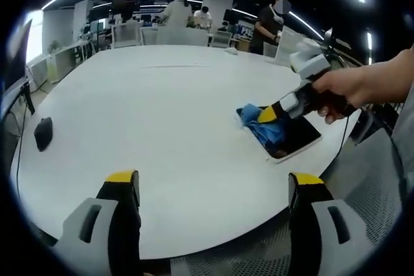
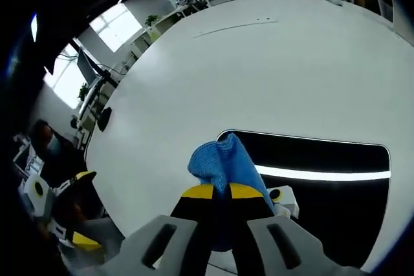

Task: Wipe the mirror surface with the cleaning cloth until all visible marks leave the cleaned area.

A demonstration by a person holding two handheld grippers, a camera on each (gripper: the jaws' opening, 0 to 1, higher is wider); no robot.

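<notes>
Left gripper (image 1: 217, 182): jaws wide apart w/ nothing between them, yellow-tipped, hovering over near edge of big white table (image 1: 162, 114).

Right gripper (image 2: 221, 193): jaws closed tight on blue cloth (image 2: 223, 163), yellow tips pinching bunched fabric. Cloth pressed onto mirror (image 2: 323, 189) at its left end in right gripper view. Same gripper seen in left gripper view too (image 1: 266, 114), coming in from right, held by a hand (image 1: 352, 88), cloth (image 1: 262, 127) lying on far-left part of mirror (image 1: 294, 140).

Mirror flat on table (image 2: 259, 75), white-framed, rectangular w/ rounded corners, near table's right edge in left gripper view. Dark glass reflecting a bright ceiling light strip. Can't tell re marks on glass — too dark/small.

Black mouse (image 1: 43, 132) at far left of table, well apart from mirror; also small dark shape (image 2: 103, 119) at table edge in right gripper view. People (image 1: 268, 24) standing at desks beyond far side of table.
</notes>
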